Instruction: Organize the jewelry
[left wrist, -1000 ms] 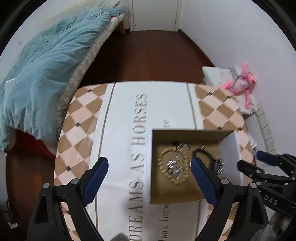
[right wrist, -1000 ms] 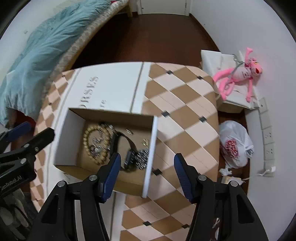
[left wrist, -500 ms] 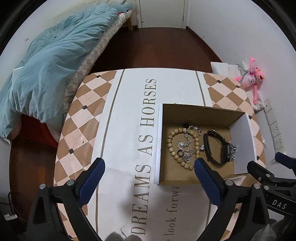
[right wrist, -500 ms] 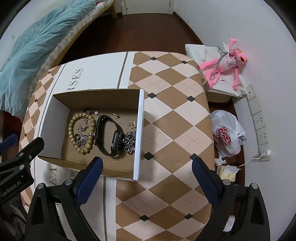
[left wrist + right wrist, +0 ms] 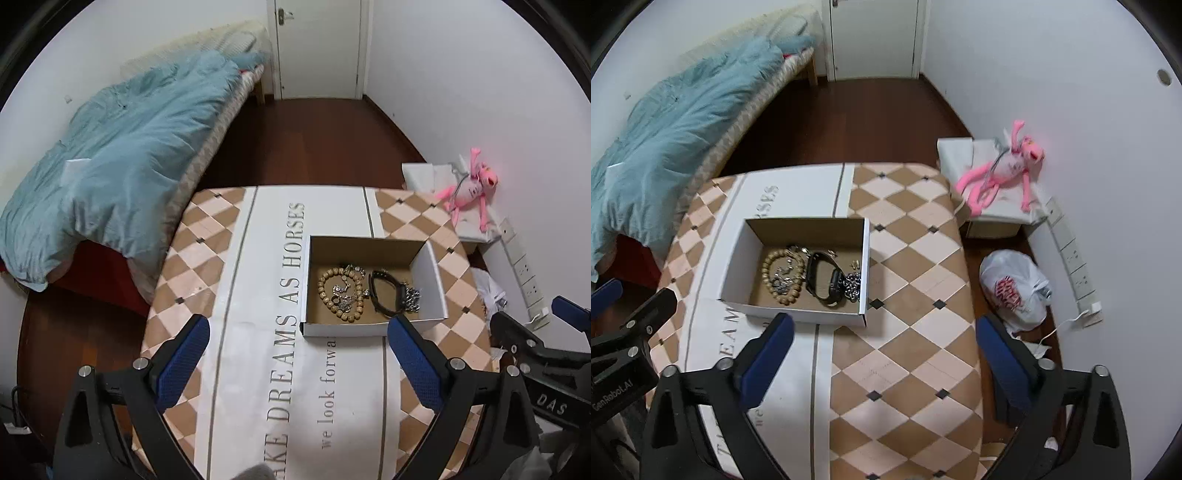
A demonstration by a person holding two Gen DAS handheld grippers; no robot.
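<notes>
An open white cardboard box point(image 5: 428, 266) point(image 5: 738, 258) sits on the checkered table. Inside lie a wooden bead bracelet point(image 5: 327, 291) point(image 5: 768, 264), silver charms point(image 5: 343, 295), a black watch band point(image 5: 384, 295) point(image 5: 822, 277) and a silver chain point(image 5: 412, 295) point(image 5: 853, 286). My left gripper point(image 5: 297, 362) is open and empty, above the table in front of the box. My right gripper point(image 5: 884, 354) is open and empty, held over the table's right side, nearer than the box.
The table point(image 5: 207, 258) point(image 5: 916, 266) has a white printed runner. A bed with a blue duvet point(image 5: 110, 155) stands left. A pink plush toy point(image 5: 1004, 170) lies on a white box at right. A white plastic bag point(image 5: 1015, 288) sits on the floor.
Both grippers have pulled back and up from the box, and the right gripper has opened wider. The jewelry stays in the box.
</notes>
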